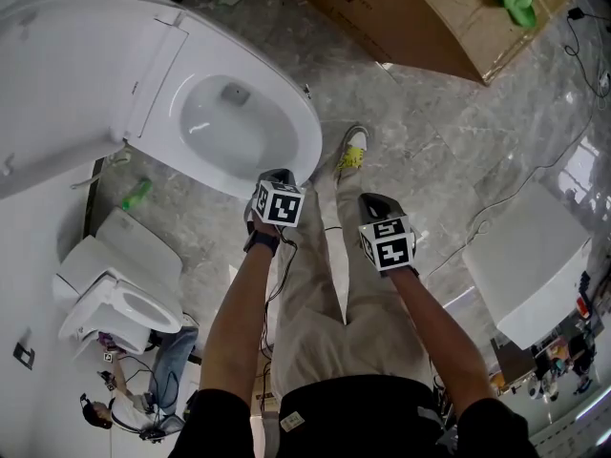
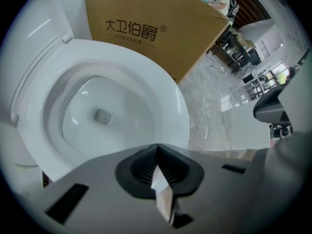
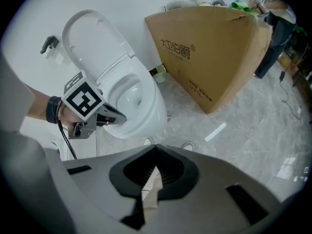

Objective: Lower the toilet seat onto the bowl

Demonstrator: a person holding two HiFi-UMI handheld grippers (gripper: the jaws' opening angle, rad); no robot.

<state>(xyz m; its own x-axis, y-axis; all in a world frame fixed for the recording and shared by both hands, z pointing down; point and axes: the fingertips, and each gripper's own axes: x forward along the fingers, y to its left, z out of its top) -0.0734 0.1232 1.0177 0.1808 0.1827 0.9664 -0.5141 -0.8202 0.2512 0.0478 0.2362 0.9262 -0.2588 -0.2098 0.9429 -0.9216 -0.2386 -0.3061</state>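
The white toilet (image 1: 286,113) stands at the upper left of the head view. Its seat and lid (image 1: 57,74) are raised against the back, and the bowl (image 1: 224,122) lies uncovered. My left gripper (image 1: 278,176) hovers just in front of the bowl's front rim, shut and holding nothing. In the left gripper view, the left gripper (image 2: 157,152) points over the bowl (image 2: 102,113). My right gripper (image 1: 377,202) hangs further right above the floor, also shut and empty. The right gripper view shows the upright lid (image 3: 92,38) and the left gripper (image 3: 122,117) by the rim, beyond the right gripper (image 3: 155,156).
A large printed cardboard box (image 1: 420,12) lies right of the toilet. A second toilet (image 1: 119,289) and a green bottle (image 1: 136,194) sit at the lower left, with a person seated on the floor (image 1: 143,389). A white fixture (image 1: 530,265) and cables are at the right. My shoe (image 1: 353,146) stands near the bowl.
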